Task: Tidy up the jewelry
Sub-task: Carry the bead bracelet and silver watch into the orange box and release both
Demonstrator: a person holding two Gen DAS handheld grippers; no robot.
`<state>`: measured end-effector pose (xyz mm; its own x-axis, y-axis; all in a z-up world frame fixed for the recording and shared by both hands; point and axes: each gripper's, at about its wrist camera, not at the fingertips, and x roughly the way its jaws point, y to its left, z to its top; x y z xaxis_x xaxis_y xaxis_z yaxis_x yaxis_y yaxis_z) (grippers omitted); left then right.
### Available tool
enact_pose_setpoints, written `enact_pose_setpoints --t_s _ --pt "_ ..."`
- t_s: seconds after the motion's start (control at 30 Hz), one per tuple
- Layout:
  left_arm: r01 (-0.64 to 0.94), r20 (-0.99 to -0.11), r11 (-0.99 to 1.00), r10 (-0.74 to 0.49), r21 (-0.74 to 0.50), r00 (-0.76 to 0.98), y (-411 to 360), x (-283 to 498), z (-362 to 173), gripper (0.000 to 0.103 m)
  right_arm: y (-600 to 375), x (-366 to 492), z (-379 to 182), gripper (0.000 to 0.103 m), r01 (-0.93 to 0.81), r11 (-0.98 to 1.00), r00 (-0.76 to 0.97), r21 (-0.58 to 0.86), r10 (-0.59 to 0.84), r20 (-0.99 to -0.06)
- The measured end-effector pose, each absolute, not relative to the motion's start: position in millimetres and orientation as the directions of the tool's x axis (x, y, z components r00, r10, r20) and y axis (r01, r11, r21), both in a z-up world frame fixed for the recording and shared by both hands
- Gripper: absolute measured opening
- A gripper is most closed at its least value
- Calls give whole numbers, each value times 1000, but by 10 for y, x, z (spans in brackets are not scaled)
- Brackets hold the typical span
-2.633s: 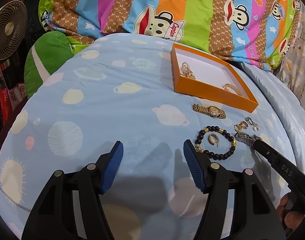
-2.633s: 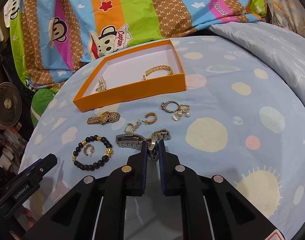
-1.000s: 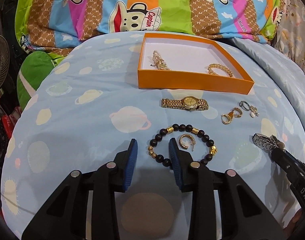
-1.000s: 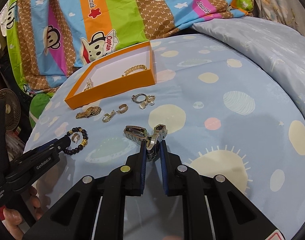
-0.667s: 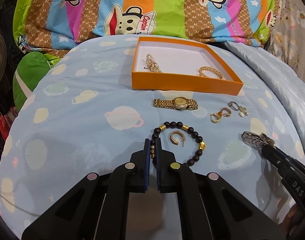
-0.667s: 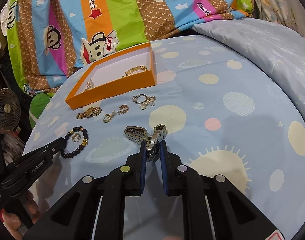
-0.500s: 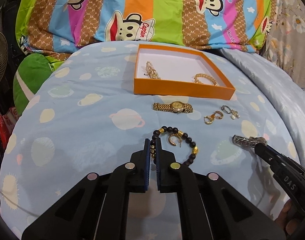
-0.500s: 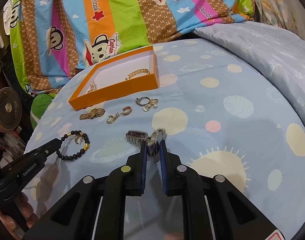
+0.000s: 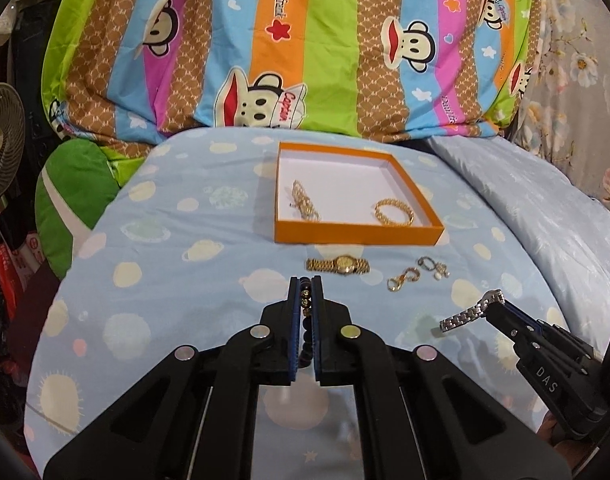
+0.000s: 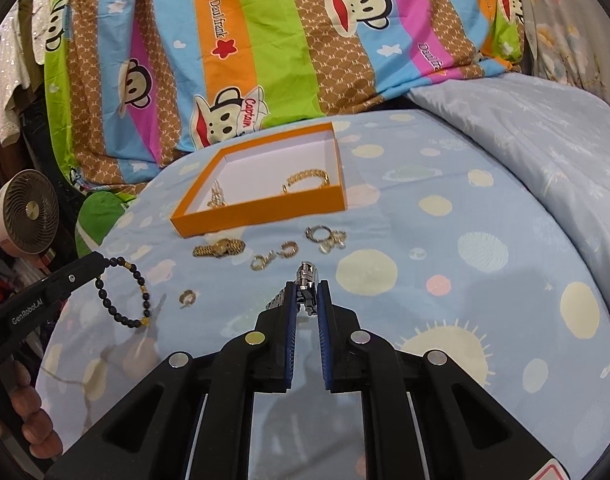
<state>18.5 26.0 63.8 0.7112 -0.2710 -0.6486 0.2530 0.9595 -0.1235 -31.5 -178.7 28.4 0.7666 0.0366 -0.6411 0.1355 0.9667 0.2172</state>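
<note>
My left gripper (image 9: pixel 305 285) is shut on a black bead bracelet (image 10: pixel 125 292) and holds it lifted above the bed; the beads show between its pads (image 9: pixel 305 320). My right gripper (image 10: pixel 305 286) is shut on a silver watch (image 9: pixel 467 314) and holds it in the air, as its own view also shows (image 10: pixel 306 280). The orange tray (image 9: pixel 357 236) lies ahead with a gold chain bracelet (image 9: pixel 394 213) and a pearl-and-gold piece (image 9: pixel 303 201) inside. On the sheet lie a gold watch (image 9: pixel 338 265), gold earrings (image 9: pixel 403 279), a pearl hoop earring (image 9: pixel 433 268) and a small gold hoop (image 10: pixel 187 297).
The jewelry lies on a light-blue planet-print sheet (image 9: pixel 165 240). A striped monkey-print quilt (image 9: pixel 305 60) is heaped behind the tray. A green cushion (image 9: pixel 71 196) and a fan (image 9: pixel 1 144) are at the left. A grey quilt (image 9: pixel 545 208) rises at the right.
My left gripper closed on the bead bracelet and lifted it, leaving the small gold hoop on the sheet. My right gripper raised the silver watch off the sheet. Both pulled back and up.
</note>
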Motion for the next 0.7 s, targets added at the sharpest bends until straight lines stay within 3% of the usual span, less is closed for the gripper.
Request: enact_pose_setpoints --t_s 0.37,0.7 --pt "268 -542 962 -257 -60 800 8 683 1158 4 -1856 277 720 10 92 981 830 173 21 -558" --pt "256 -524 966 -230 -22 820 -328 1563 1161 4 -1895 1168 750 10 46 985 837 165 52 -544"
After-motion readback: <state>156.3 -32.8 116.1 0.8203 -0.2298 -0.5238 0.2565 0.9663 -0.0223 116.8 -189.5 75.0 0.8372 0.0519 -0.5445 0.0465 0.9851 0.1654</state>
